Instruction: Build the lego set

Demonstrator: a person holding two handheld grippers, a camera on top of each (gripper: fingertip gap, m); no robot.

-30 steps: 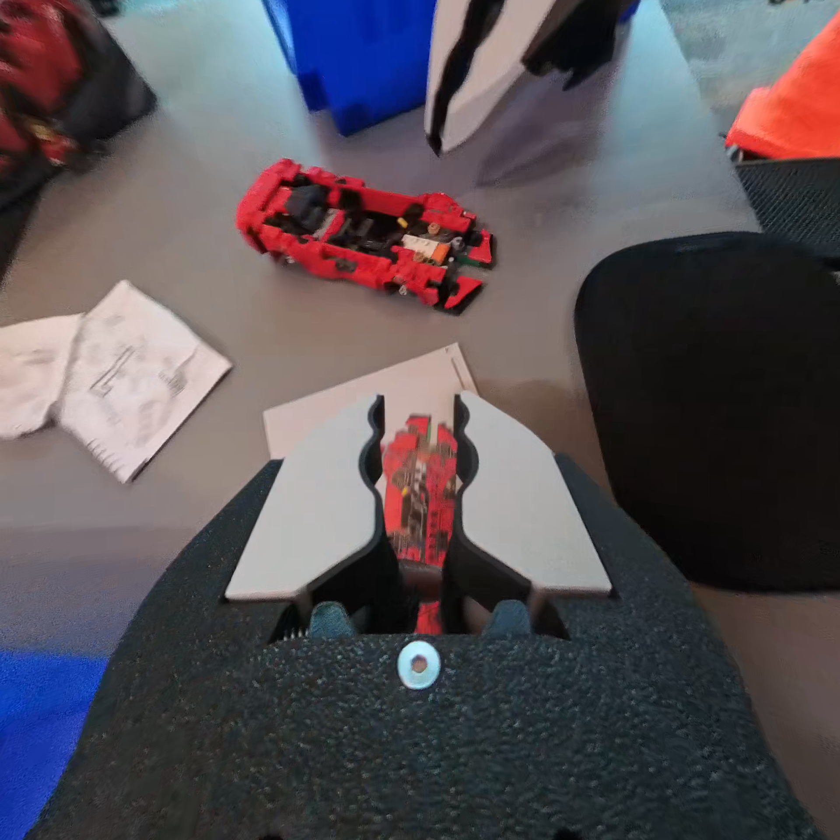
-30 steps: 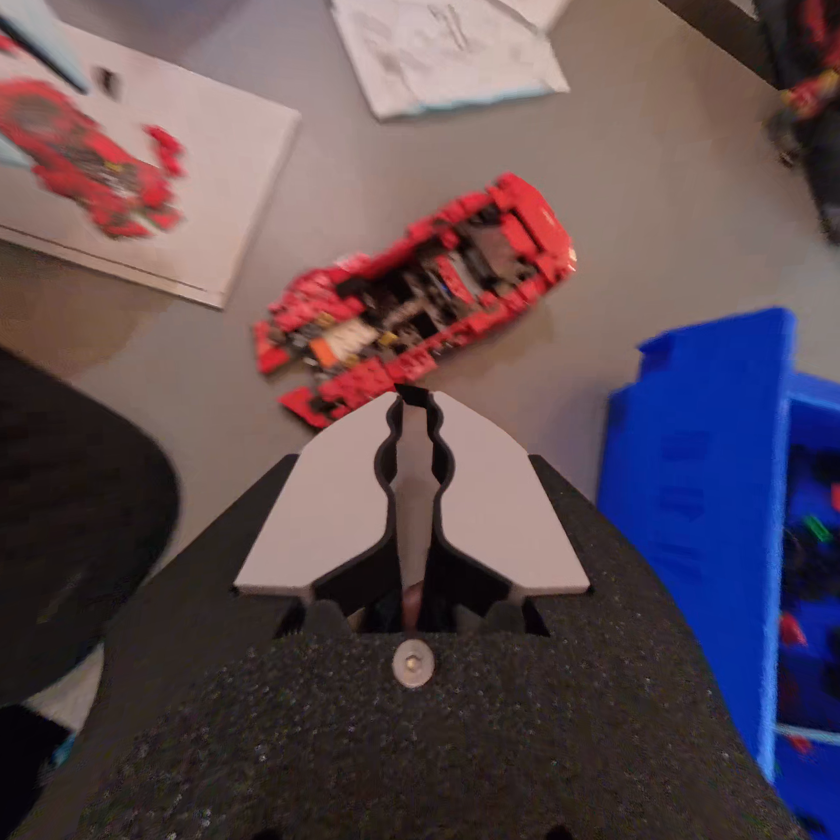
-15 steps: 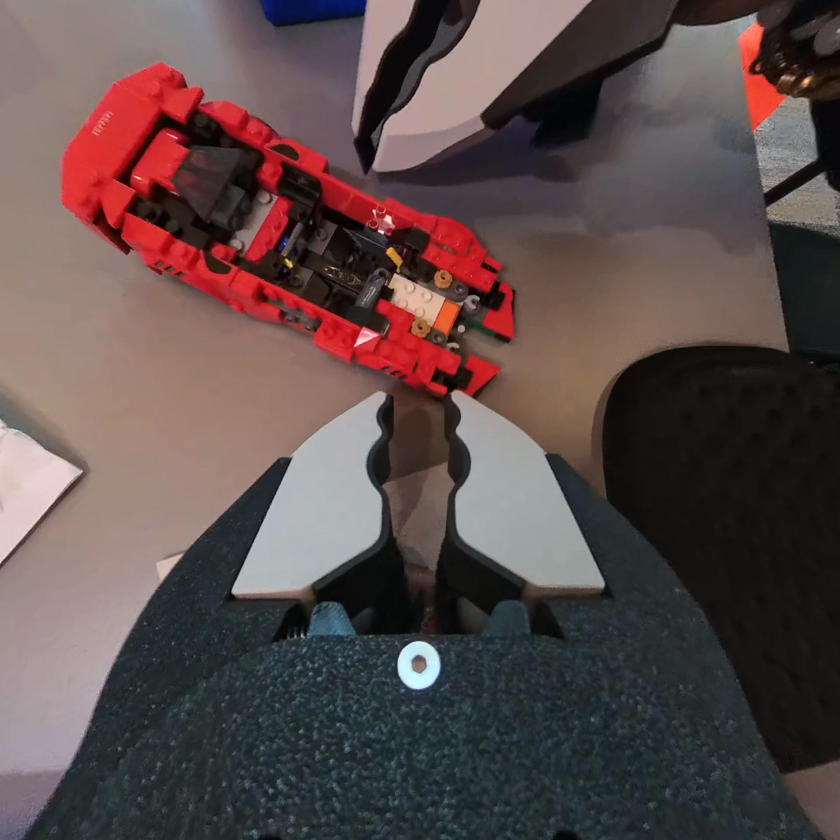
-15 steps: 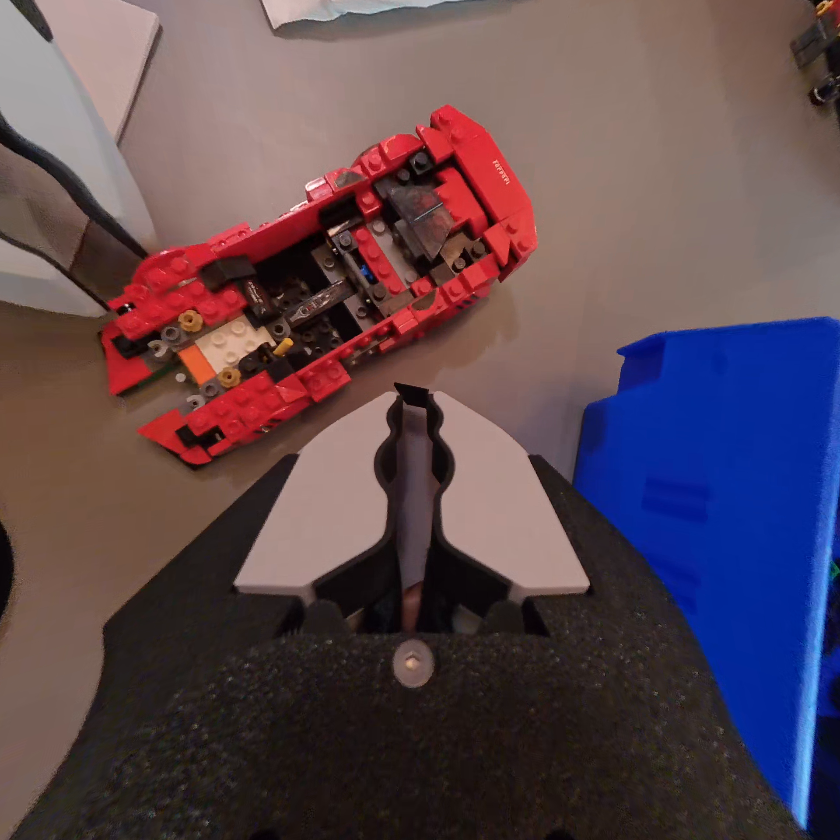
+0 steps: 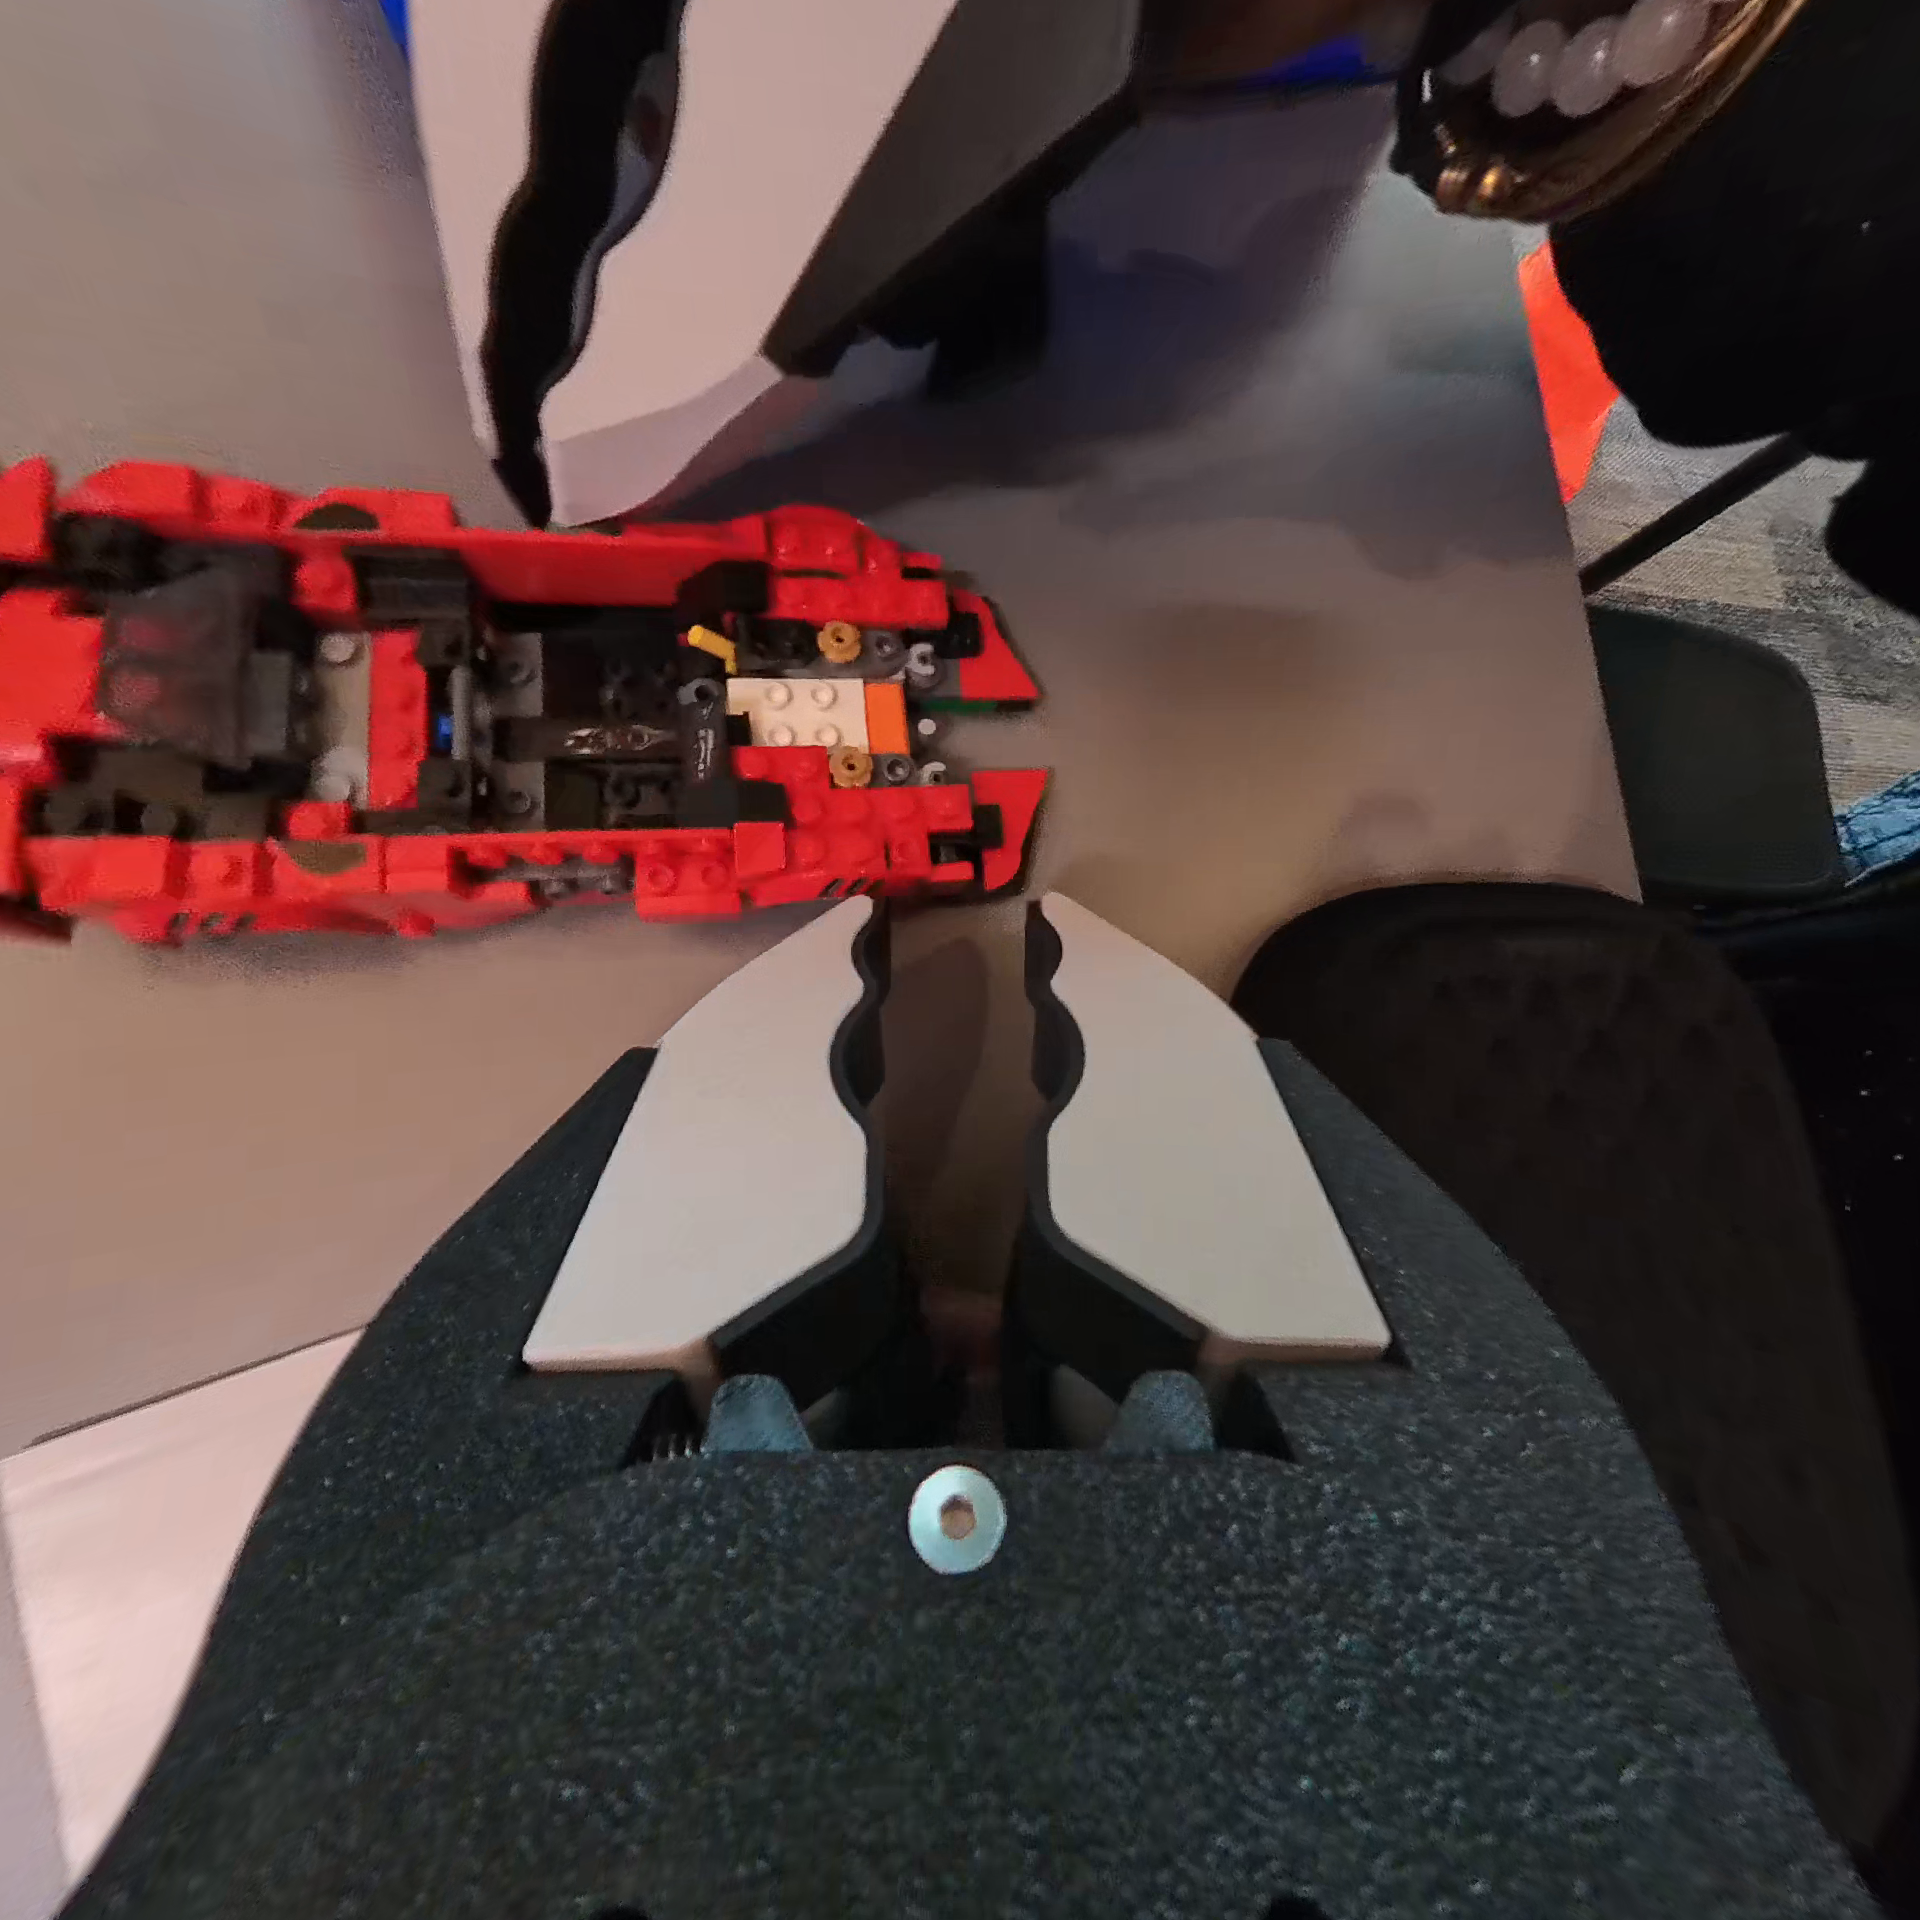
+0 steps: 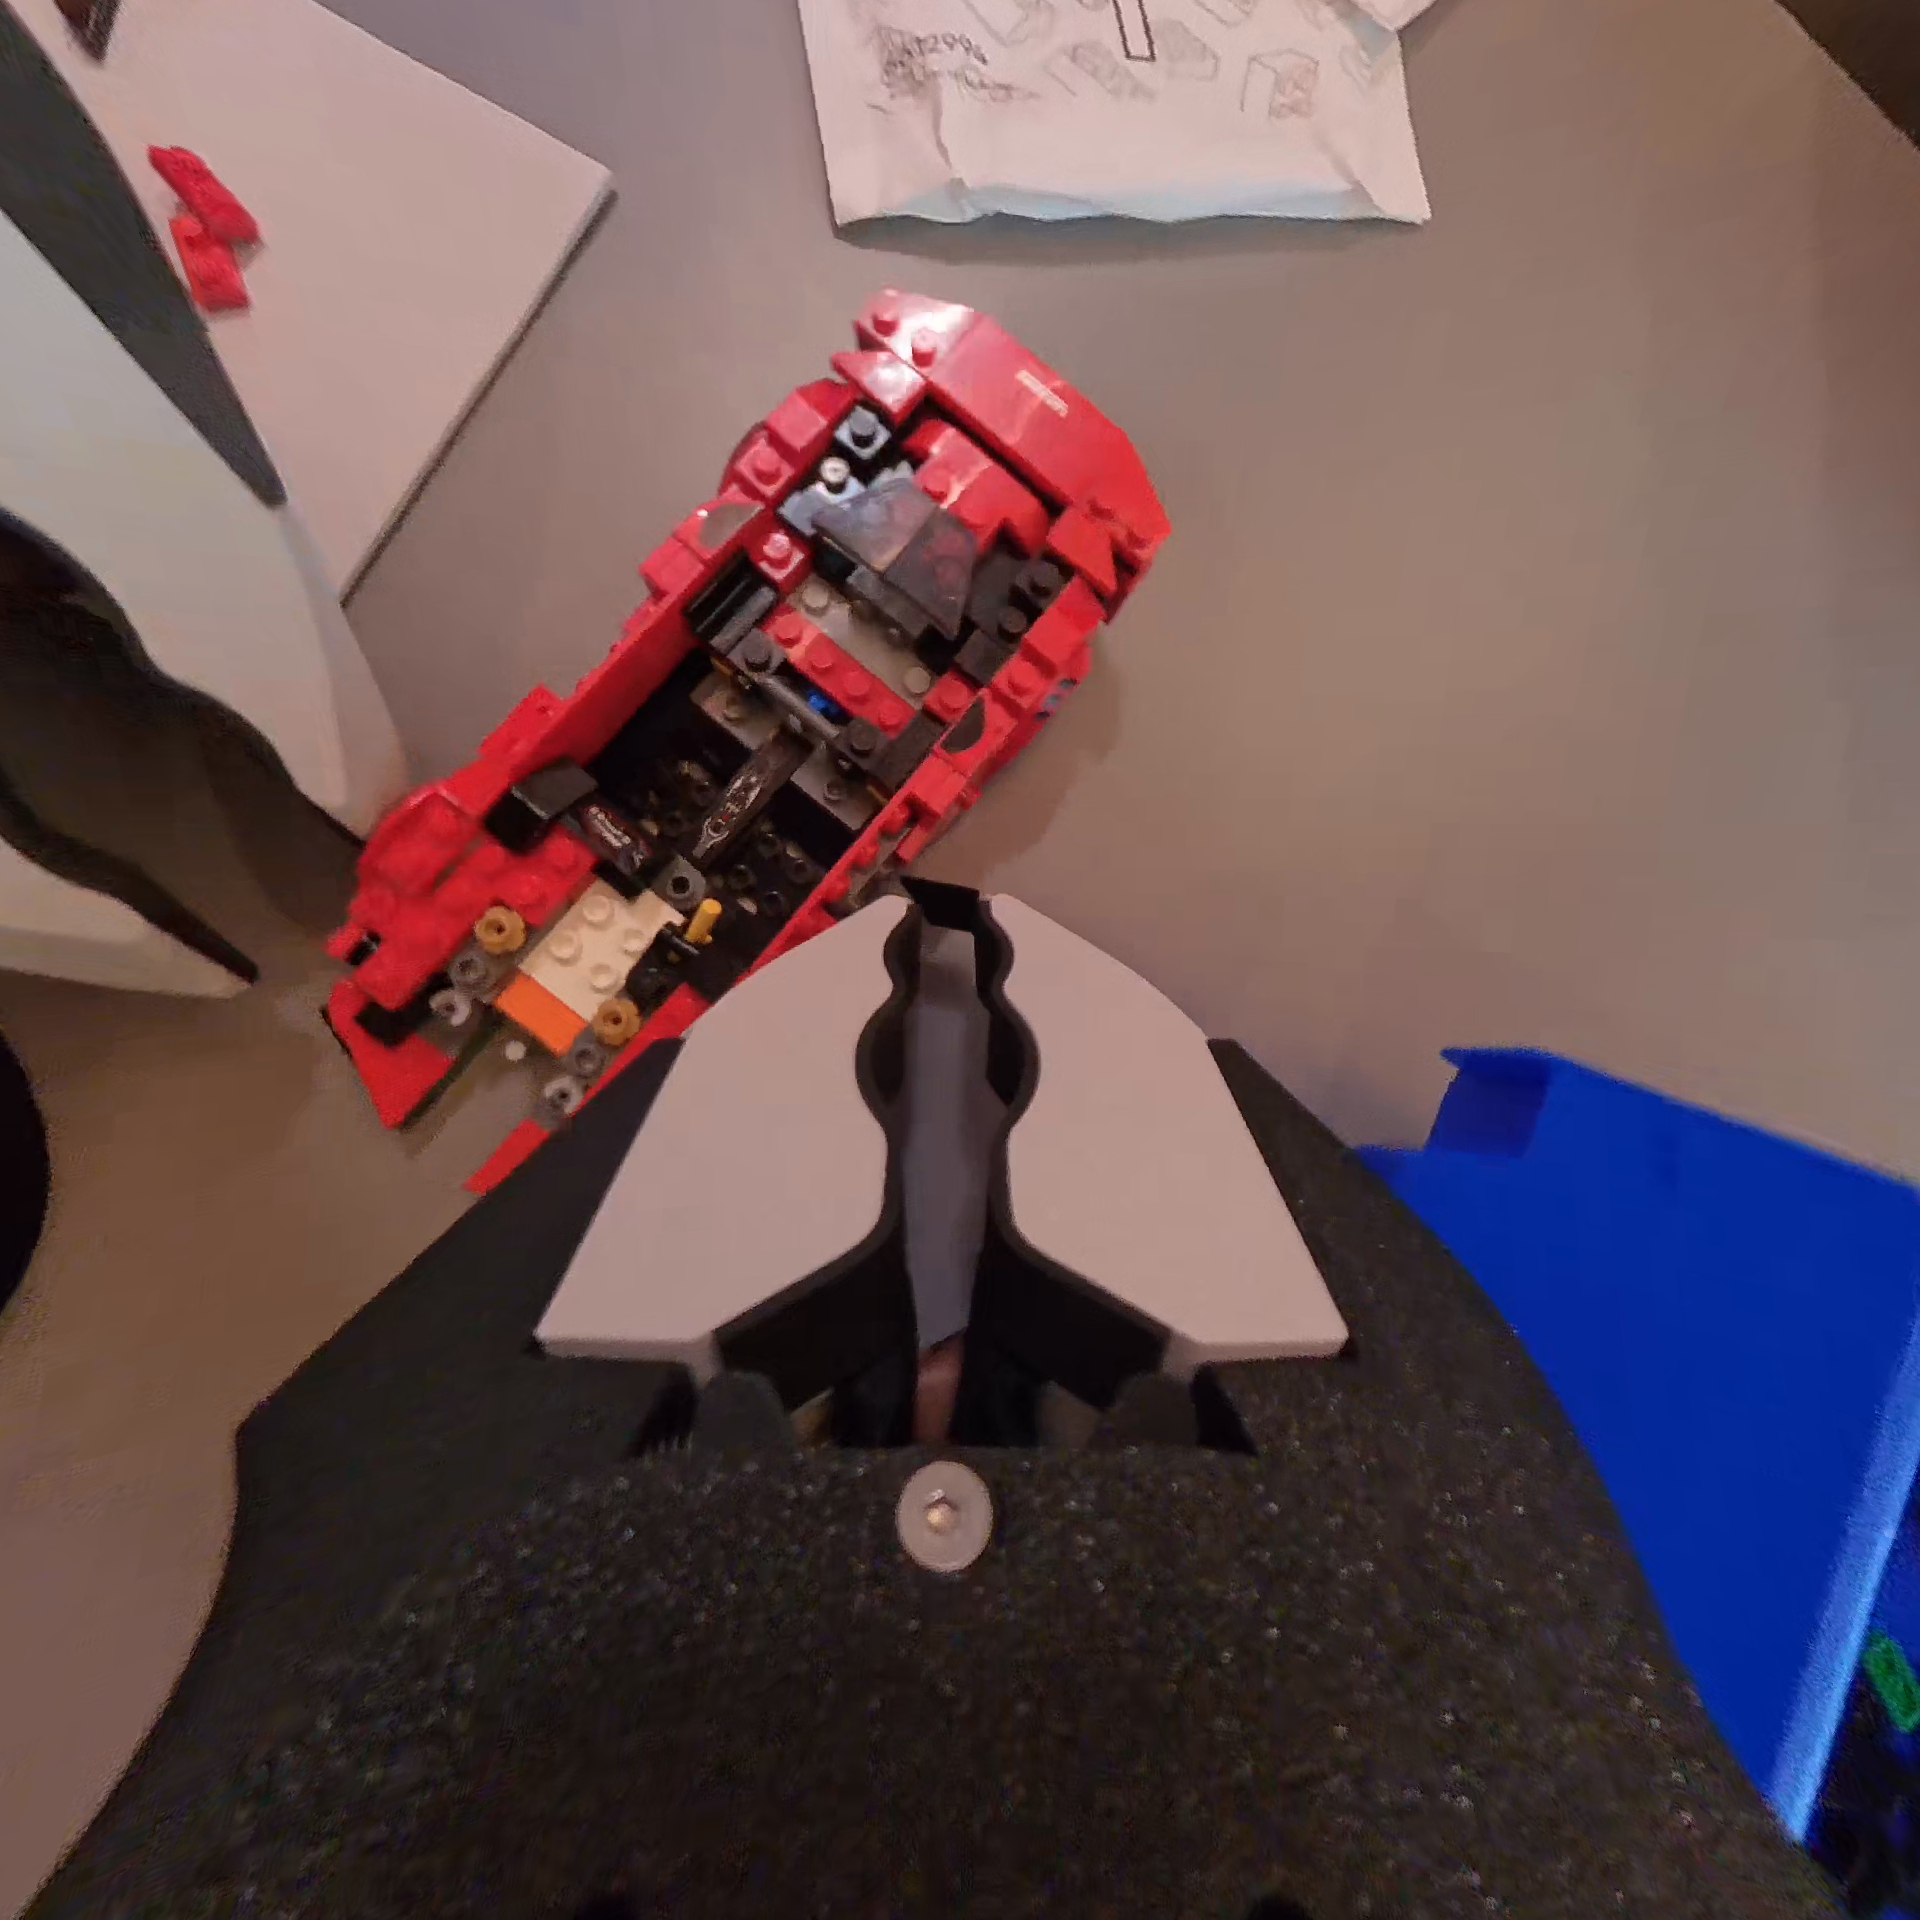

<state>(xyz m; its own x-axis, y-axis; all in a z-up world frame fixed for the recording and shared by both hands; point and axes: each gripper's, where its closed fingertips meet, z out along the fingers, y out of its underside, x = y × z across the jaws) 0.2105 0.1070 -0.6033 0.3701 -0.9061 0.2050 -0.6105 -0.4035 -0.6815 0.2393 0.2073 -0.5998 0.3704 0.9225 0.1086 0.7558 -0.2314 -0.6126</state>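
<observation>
A partly built red lego car [image 5: 520, 717] lies on the grey table, its inside open with black, white and orange bricks showing. In the right wrist view the car [image 6: 831, 675] lies slanted. My left gripper [image 5: 956, 914] is open and empty, its tips just off the car's tail corner. My right gripper [image 6: 948, 920] is shut on a small black lego piece [image 6: 935, 896], held at the car's long side near the middle. From the left wrist view the right gripper [image 5: 530, 488] touches down at the car's far side. The left gripper [image 6: 260, 748] shows beside the tail.
A blue parts bin [image 6: 1662, 1351] stands right of the car. The instruction booklet [image 6: 436, 270] lies beyond the tail, with a crumpled paper bag [image 6: 1122, 125] farther off. A black chair back [image 5: 1610, 1299] rises at the table edge. A wrist with a bead bracelet [image 5: 1558, 83] is above. My right fingertips sit around 10 centimeters from my left ones.
Both grippers have closed in on the car. The left one left the booklet and reached the tail. The right one came down to the car's side, still holding the black piece.
</observation>
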